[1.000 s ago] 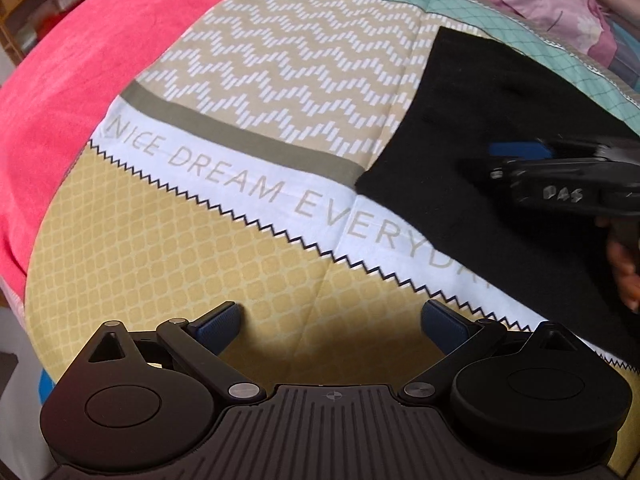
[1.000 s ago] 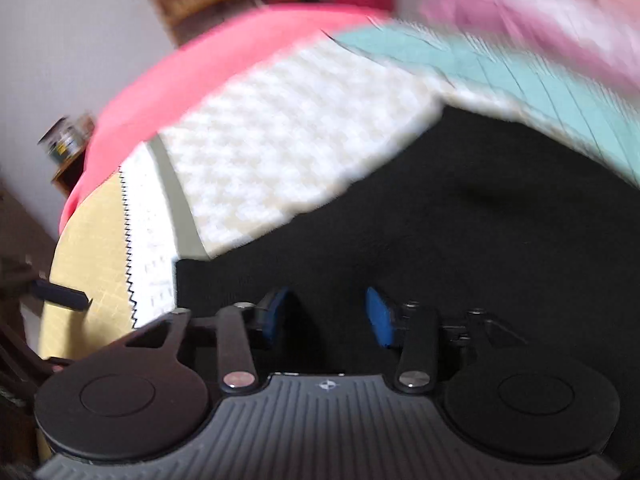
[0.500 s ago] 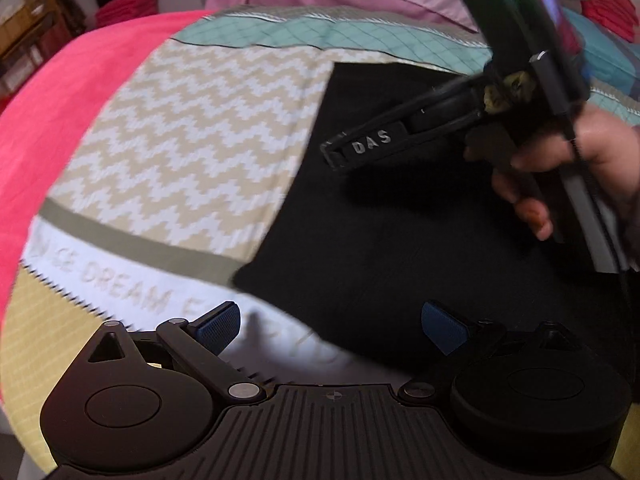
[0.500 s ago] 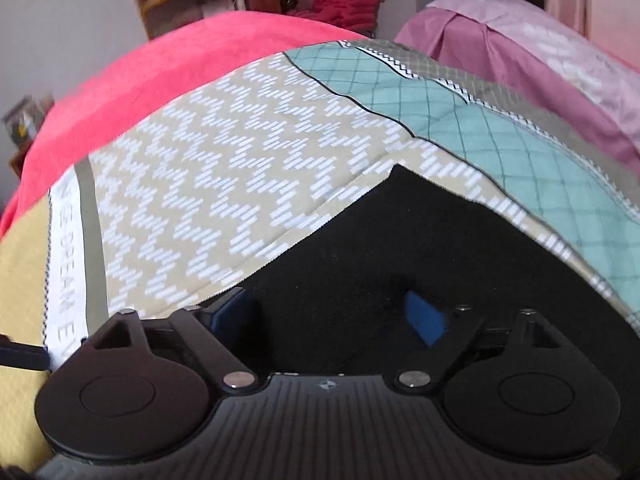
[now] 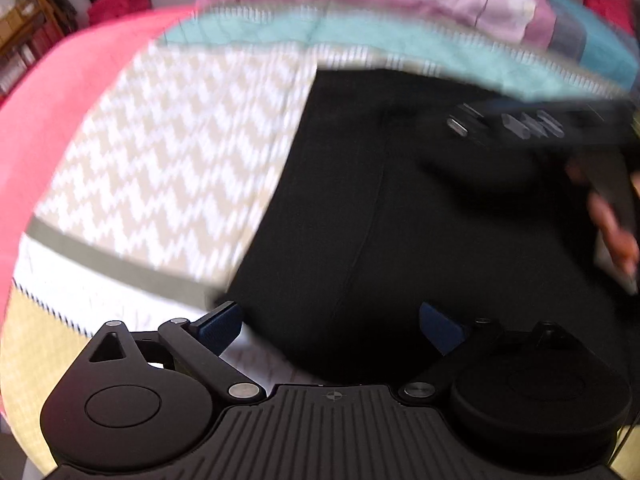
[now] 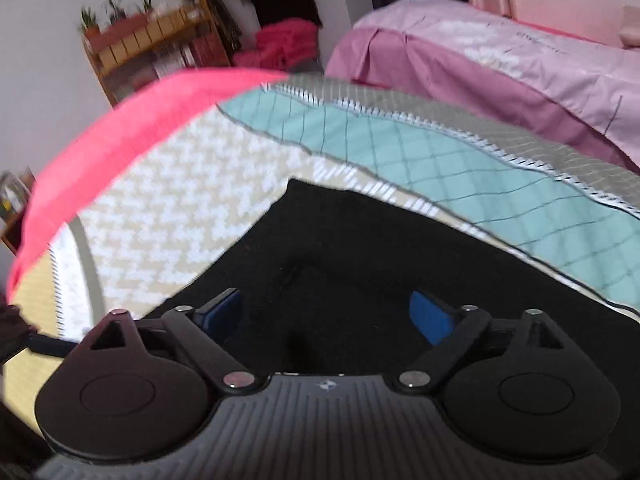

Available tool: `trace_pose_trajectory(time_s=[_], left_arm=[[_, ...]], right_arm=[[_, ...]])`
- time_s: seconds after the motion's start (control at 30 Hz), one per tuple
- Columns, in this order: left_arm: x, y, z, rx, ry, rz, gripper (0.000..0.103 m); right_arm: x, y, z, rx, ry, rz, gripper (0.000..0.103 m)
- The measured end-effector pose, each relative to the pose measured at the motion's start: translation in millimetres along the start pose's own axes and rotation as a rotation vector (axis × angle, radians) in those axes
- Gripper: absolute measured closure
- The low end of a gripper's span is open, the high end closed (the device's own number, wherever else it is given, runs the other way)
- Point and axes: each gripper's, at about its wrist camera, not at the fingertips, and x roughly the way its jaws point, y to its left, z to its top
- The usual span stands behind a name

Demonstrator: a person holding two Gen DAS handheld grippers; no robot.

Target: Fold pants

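Basically, black pants [image 5: 400, 208] lay flat on the patterned quilt [image 5: 180, 152], a seam running down the middle. Right gripper [image 6: 326, 316] had just been opening, nothing between its jaws: cloth released after a fold, I'd judge. Left gripper [image 5: 330, 322] hung wide open, empty, over the near edge.

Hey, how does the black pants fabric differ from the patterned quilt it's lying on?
The black pants are plain, dark cloth with no print; the patterned quilt is pale, with beige zigzag, teal grid and yellow panels. The pants lie on top and cover only part of the bed; the quilt runs out past them on several sides. The pants show one faint seam; the quilt shows stitched borders between its panels. Both lie fairly flat.
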Motion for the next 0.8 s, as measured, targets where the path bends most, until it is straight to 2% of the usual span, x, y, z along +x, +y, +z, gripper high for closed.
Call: trace_pose_trajectory(time_s=[0.1,0.23,0.33,0.4,0.47,0.5,0.53,0.57,0.67,0.73,0.8], left_arm=[[-1,-18,23,0.023,-0.069,0.004,0.0],[27,-52,66,0.032,-0.097,-0.018,0.0],[55,-76,97,0.013,-0.09,-0.042,0.0],[79,-87,110,0.003,-0.063,-0.023,0.0],[105,-96,114,0.02,-0.001,0.042,0.0],[115,-95,114,0.025,0.017,0.061,0.0],[115,-93,112,0.011,-0.006,0.054,0.0],[115,-91,112,0.003,-0.006,0.046,0.0],[116,-91,110,0.011,-0.018,0.054,0.0],[117,-93,108,0.002,-0.026,0.072,0.0],[116,-97,109,-0.014,-0.028,0.082,0.0]], right_arm=[[-44,-28,-8,0.06,-0.043,-0.07,0.009],[-85,-75,-25,0.178,-0.053,-0.178,0.009],[-98,-102,-47,0.202,-0.026,-0.244,0.009],[-101,-119,-65,0.195,0.006,-0.282,0.009],[-100,-139,-86,0.196,0.064,-0.316,0.011],[-106,-147,-96,0.189,0.061,-0.32,0.014],[-119,-152,-103,0.166,0.028,-0.295,0.016],[-133,-156,-107,0.164,0.018,-0.296,0.011],[-178,-171,-117,0.181,-0.066,-0.381,0.007],[-201,-182,-121,0.174,-0.108,-0.397,0.007],[-208,-200,-125,0.203,-0.096,-0.445,0.005]])
